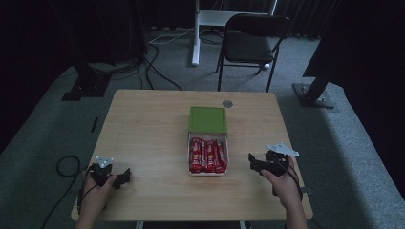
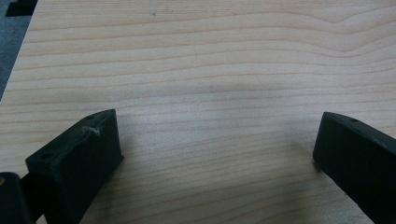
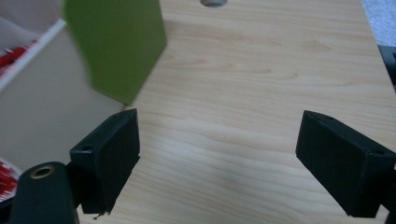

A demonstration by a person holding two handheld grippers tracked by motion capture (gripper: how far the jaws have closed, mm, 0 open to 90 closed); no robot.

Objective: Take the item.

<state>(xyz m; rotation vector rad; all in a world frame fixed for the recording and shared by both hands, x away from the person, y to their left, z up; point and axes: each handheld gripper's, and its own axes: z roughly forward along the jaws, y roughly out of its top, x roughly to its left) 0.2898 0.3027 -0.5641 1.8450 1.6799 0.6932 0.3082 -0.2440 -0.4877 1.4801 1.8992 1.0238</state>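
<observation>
A white tray (image 1: 226, 151) holding several red packets (image 1: 207, 155) is pulled partway out of a green box sleeve (image 1: 207, 119) at the middle of the wooden table (image 1: 148, 133). My left gripper (image 1: 125, 175) rests near the front left edge, jaws wide open over bare wood (image 2: 215, 116). My right gripper (image 1: 251, 161) sits open at the front right, just right of the tray. In the right gripper view the green sleeve (image 3: 116, 46) and the tray's pale side wall (image 3: 46, 107) stand at the left, beside the left jaw, with red packets (image 3: 14, 53) peeking over the wall.
A small grey disc (image 1: 228, 103) lies near the table's far edge, also seen as the disc (image 3: 214, 3) in the right gripper view. A dark folding chair (image 1: 250, 40) and a white stand (image 1: 196, 33) are beyond the table. Cables (image 1: 157, 67) run over the grey carpet.
</observation>
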